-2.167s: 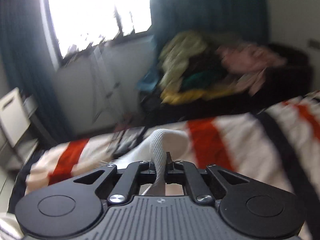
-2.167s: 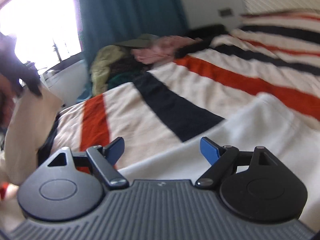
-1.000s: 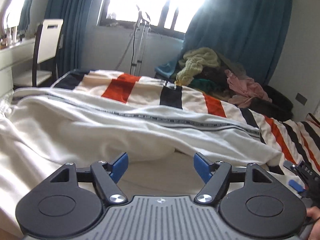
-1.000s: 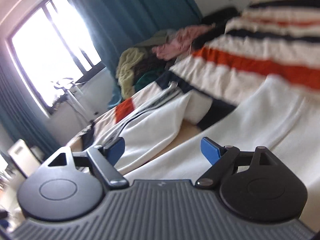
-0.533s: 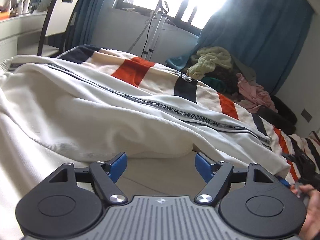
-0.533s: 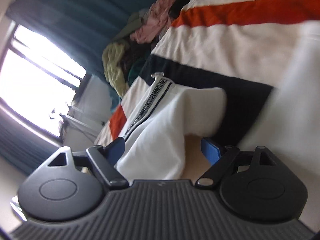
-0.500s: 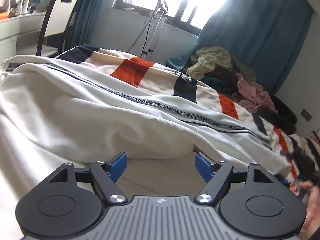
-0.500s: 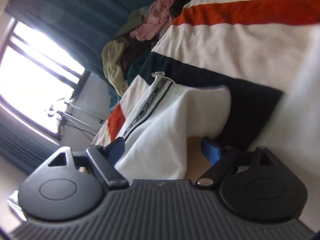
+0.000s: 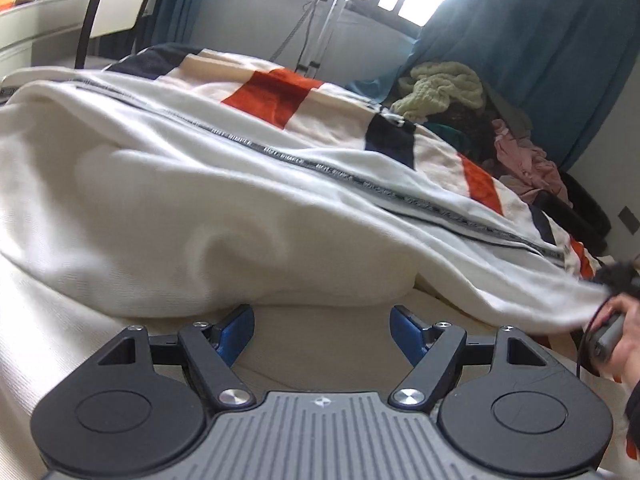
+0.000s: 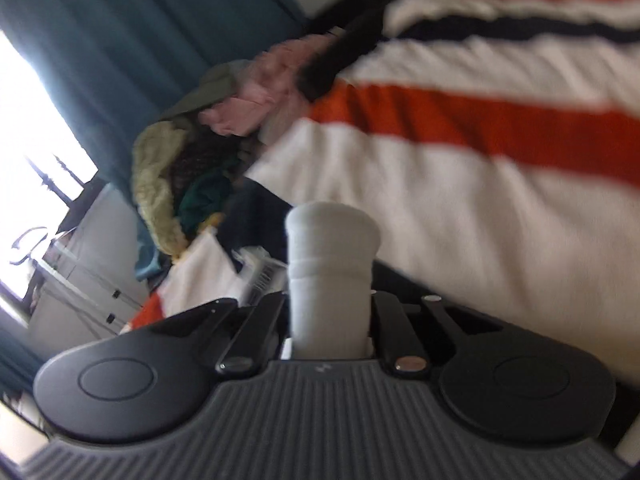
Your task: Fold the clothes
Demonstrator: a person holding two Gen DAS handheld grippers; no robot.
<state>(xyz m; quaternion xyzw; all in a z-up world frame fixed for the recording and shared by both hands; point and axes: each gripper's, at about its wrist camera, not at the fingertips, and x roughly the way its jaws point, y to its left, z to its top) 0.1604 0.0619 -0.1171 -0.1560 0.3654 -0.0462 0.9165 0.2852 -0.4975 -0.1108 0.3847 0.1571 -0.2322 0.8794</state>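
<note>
Low over the bed (image 9: pixel 280 92), left gripper (image 9: pixel 322 326) angled downward, blue-tipped fingers (image 9: pixel 239 326) spread wide, nothing between them; tips just short of a bulging fold of the white garment (image 9: pixel 180 220). Bare beige mattress cover under the fingers. Garment spread long across the striped blanket, dark lettered tape (image 9: pixel 360 184) running along its length toward the far right end. At that end, right edge of the left wrist view, a hand (image 9: pixel 624 340) gripping a grey handle, white cloth drawn to it.

Right gripper (image 10: pixel 330 316) tilted downward and rolled, fingers (image 10: pixel 390 332) pinched narrow on a doubled band of the white garment (image 10: pixel 332 264), cloth standing up in a rounded hump between them. View blurred. Striped blanket (image 10: pixel 480 128) behind, orange, navy, cream.

No containers in view. Loose heap of clothes (image 9: pixel 460 96) at the far corner by the teal curtain (image 9: pixel 540 40): pale green knit, pink, dark pieces.
</note>
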